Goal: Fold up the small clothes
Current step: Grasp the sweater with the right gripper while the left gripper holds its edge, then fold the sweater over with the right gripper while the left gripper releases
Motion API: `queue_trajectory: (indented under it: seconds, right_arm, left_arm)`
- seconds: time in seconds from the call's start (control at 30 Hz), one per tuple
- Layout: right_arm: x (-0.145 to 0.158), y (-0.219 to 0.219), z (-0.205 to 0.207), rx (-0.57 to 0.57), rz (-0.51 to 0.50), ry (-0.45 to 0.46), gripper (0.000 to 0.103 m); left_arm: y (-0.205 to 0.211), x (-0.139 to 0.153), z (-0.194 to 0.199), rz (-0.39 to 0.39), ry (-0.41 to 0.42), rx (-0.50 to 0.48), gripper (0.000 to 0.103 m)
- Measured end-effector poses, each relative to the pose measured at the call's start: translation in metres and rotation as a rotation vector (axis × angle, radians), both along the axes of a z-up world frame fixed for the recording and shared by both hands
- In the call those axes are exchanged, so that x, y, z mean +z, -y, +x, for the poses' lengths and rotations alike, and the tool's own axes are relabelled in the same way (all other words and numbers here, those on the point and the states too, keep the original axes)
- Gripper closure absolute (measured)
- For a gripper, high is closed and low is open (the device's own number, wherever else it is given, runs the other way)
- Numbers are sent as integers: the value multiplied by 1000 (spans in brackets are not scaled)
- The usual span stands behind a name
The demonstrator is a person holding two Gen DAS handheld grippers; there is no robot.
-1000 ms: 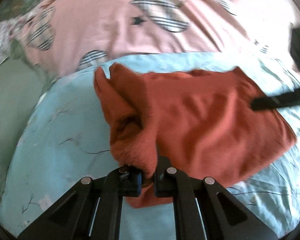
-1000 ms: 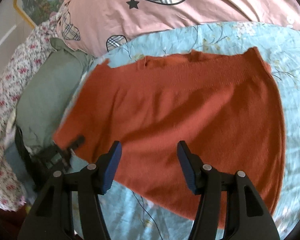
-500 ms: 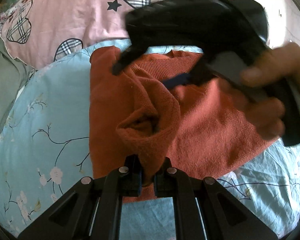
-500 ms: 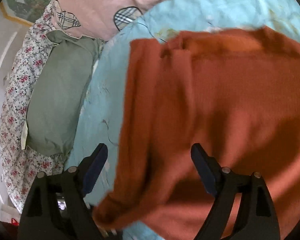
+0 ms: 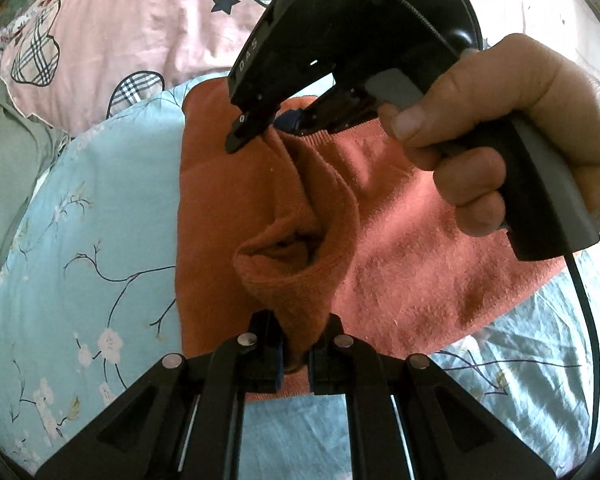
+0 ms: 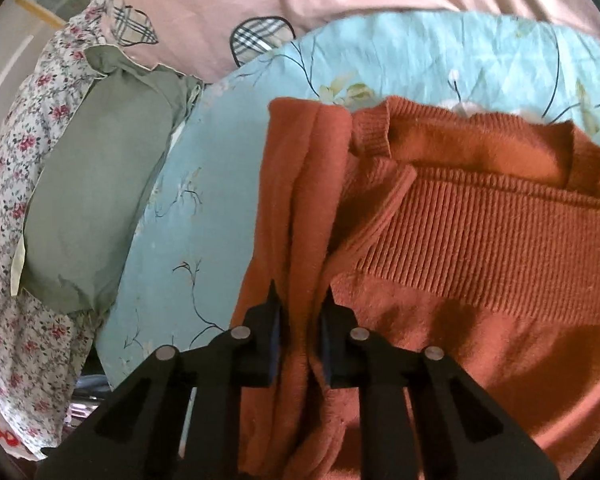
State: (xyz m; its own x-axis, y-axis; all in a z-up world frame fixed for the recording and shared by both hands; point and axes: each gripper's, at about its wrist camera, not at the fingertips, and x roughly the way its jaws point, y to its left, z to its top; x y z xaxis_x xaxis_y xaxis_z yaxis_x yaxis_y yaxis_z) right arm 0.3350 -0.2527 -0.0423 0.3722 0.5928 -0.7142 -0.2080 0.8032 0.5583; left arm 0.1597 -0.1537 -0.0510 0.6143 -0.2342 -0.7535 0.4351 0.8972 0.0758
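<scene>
- The rust-orange knitted sweater [image 5: 400, 248] lies on a light-blue sheet printed with dark branches and pale blossoms [image 5: 92, 240], partly folded, with one side drawn up off the flat body.
- The left gripper [image 5: 298, 354] has its black fingers pressed together on a raised cuff-like tube of the sweater; the tube's open mouth stands just ahead of the tips.
- From that pinch a ridge of knit runs away forward to the right gripper [image 5: 276, 128], held by the person's hand [image 5: 512, 136] at the far end of the fold.
- In the right wrist view, the right gripper [image 6: 300, 320] is closed on a doubled lengthwise fold of the sweater [image 6: 480, 240], which passes between its blue-padded fingers.
- Right of those tips the ribbed band of the sweater lies flat, the neckline further ahead.
- Left of the right gripper lies a folded sage-green cloth [image 6: 96, 184], beside a floral-print fabric [image 6: 8, 216].
- Beyond both grippers spreads a pink quilt with plaid heart patches [image 5: 112, 28].
</scene>
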Motion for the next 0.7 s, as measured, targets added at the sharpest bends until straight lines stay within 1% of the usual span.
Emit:
queue_trajectory:
  seconds: [0.13, 0.27, 0.4, 0.5, 0.6, 0.7]
  right_arm:
    - [11, 8, -7, 0, -12, 21, 86]
    - [27, 29, -19, -13, -50, 44, 87]
    - [46, 63, -39, -39, -107, 70, 87]
    - [58, 91, -58, -72, -171, 86, 87]
    - [53, 124, -75, -120, -230, 64, 87]
    - [32, 155, -84, -180, -264, 13, 87]
  left_arm:
    - [4, 8, -4, -10, -3, -8, 97]
    - [16, 23, -10, -37, -10, -40, 97]
    - [49, 41, -23, -64, 1, -119, 97]
    - [76, 48, -32, -73, 7, -176, 97]
    - [109, 46, -41, -80, -5, -241, 97]
    - [143, 37, -48, -78, -36, -293, 97]
